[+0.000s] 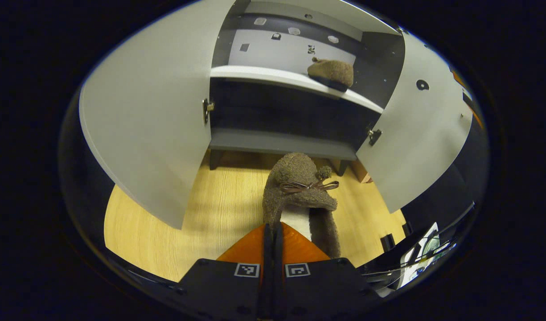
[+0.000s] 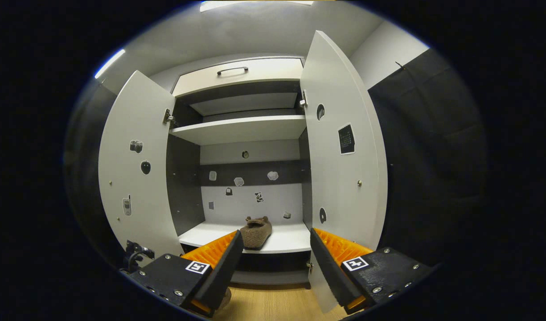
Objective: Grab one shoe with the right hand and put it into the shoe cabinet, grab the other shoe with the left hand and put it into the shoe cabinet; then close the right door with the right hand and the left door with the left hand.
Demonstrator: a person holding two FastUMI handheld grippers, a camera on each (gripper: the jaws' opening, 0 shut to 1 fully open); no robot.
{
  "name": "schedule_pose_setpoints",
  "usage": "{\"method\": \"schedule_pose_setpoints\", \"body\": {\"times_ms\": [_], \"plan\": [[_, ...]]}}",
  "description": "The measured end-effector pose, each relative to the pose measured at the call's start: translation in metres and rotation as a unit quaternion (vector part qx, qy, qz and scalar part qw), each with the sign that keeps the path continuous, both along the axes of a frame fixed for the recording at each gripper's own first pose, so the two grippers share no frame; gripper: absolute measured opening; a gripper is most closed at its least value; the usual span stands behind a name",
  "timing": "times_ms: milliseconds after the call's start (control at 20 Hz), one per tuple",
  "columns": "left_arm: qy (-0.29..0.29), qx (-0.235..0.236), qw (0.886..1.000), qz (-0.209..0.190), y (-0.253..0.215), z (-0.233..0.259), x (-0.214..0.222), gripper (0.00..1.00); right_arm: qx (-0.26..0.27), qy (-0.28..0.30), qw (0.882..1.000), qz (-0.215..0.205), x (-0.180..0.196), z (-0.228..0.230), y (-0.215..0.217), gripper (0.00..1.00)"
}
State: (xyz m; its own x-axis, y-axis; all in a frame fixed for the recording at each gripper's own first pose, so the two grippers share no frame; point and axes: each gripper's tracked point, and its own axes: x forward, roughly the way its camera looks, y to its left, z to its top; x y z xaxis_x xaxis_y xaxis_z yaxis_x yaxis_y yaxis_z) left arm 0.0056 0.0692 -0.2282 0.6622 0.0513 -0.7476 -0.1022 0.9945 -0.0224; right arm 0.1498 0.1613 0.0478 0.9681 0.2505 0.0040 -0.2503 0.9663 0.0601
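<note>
1. In the left gripper view, the left gripper [image 1: 273, 232] has its fingers drawn together on the heel end of a fuzzy brown shoe [image 1: 299, 191]. The pinch takes only the rim of the heel collar, and the rest of the shoe hangs forward beyond the tips, with a thin bow on its top.
2. In the right gripper view, the right gripper [image 2: 276, 254] stands wide apart and holds nothing, aimed into the cabinet.
3. Below the held shoe lies the wooden floor [image 1: 201, 223]; the shoe is in front of the cabinet, not yet inside it.
4. The other shoe [image 2: 256, 232] already sits on the white shelf [image 2: 290, 243], toward the right half as the left gripper view shows it.
5. The left door [image 1: 148, 125] and right door [image 1: 420, 133] both stand open, framing the shoe cabinet [image 2: 241, 129].
6. Risks, as I judge them:
   - The soft collar may slip from such a narrow pinch, dropping the shoe onto the floor.
   - The dangling toe may catch the shelf's front edge if brought in too low.
   - Set down too far right, it could nudge the shoe already there.
   - Left overhanging the edge, it could block a door from closing.
</note>
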Motion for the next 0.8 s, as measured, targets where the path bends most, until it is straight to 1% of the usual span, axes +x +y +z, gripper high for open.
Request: {"method": "schedule_pose_setpoints", "body": {"times_ms": [100, 200, 300, 450, 600, 800], "plan": [[-0.033, 0.003, 0.999, -0.018, -0.007, 0.036, 0.018, 0.07, -0.001, -0.007, 1.000, -0.005, -0.003, 0.007, -0.007, 0.92], [-0.060, -0.001, 0.998, -0.023, -0.012, 0.064, 0.037, 0.07, -0.004, -0.016, 1.000, -0.013, -0.007, 0.015, -0.014, 0.92], [-0.087, -0.001, 0.996, -0.014, -0.009, 0.089, 0.061, 0.07, -0.005, -0.026, 0.999, -0.019, -0.010, 0.024, -0.021, 0.93], [-0.126, 0.016, 0.992, -0.003, 0.001, 0.127, 0.103, 0.07, -0.003, -0.033, 0.999, -0.026, -0.014, 0.032, -0.032, 0.92], [-0.166, 0.026, 0.986, 0.004, 0.006, 0.162, 0.144, 0.07, -0.001, -0.038, 0.999, -0.037, -0.014, 0.038, -0.045, 0.92], [-0.193, 0.032, 0.981, 0.015, 0.012, 0.190, 0.198, 0.06, 0.001, -0.037, 0.998, -0.047, -0.011, 0.039, -0.057, 0.93]]}}
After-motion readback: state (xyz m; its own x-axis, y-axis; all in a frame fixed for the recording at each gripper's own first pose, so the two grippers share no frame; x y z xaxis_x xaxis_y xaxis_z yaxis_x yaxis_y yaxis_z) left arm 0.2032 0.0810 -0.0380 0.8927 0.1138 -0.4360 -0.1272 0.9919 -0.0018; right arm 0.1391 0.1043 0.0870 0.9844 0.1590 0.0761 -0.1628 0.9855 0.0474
